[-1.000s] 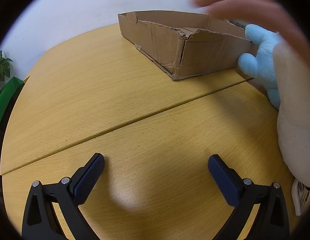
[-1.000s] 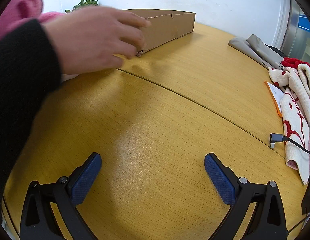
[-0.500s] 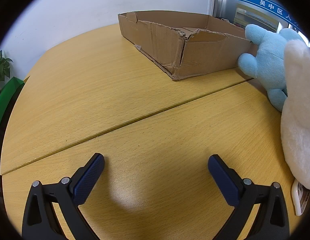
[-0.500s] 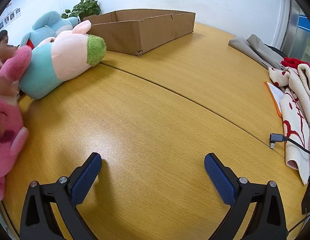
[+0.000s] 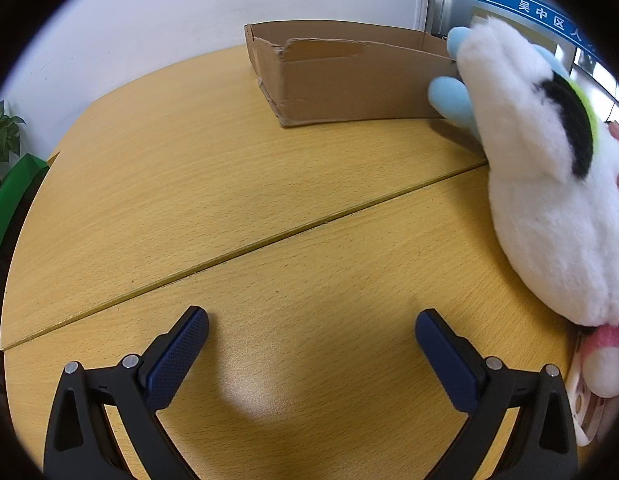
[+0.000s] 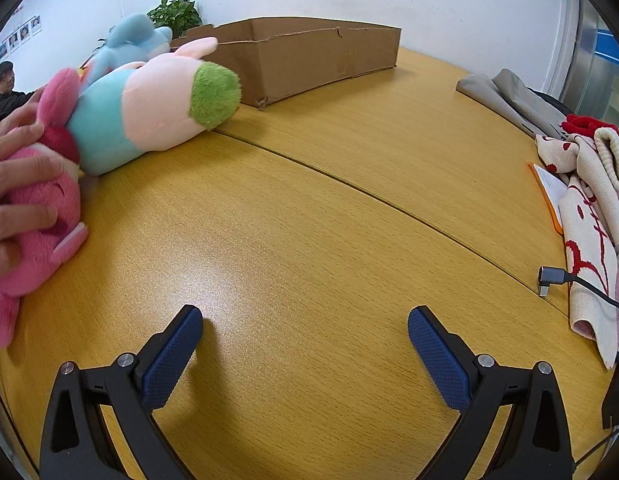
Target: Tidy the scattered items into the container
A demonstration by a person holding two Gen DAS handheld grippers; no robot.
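Left tool [image 5: 311, 322]: released, its blue-padded jaws spread wide over bare wood, gripping nothing.
Right tool [image 6: 305, 320]: likewise released, jaws wide apart above the desk [image 6: 329, 208], nothing between them.
Cardboard box [image 5: 349, 76]: the container sits well ahead of both tools at the far side of the desk, open-topped, its upper edge torn; ahead and slightly right of the left tool, ahead and slightly left of the right tool.
White plush toy [image 5: 549, 184]: seen only from the left wrist, lying to the right of the left tool, with a black patch and a green trim; a pale blue plush [image 5: 449, 96] pokes out behind it, touching the box wall.
Pink-and-teal plush [image 6: 149, 104]: seen only from the right wrist, ahead and to the left of the right tool, lying on its side with a green end pointing toward the box, just beside it.
Pink plush [image 6: 41, 216]: far left of the right tool, with a bare hand [image 6: 13, 200] pressed on it.
Right-wrist view only: folded red-and-cream cloth [image 6: 589, 216], a grey cable plug [image 6: 549, 278] and a grey garment [image 6: 509, 100] along the desk's right edge.
Left-wrist view only: a green plant [image 5: 3, 136] at the far left.
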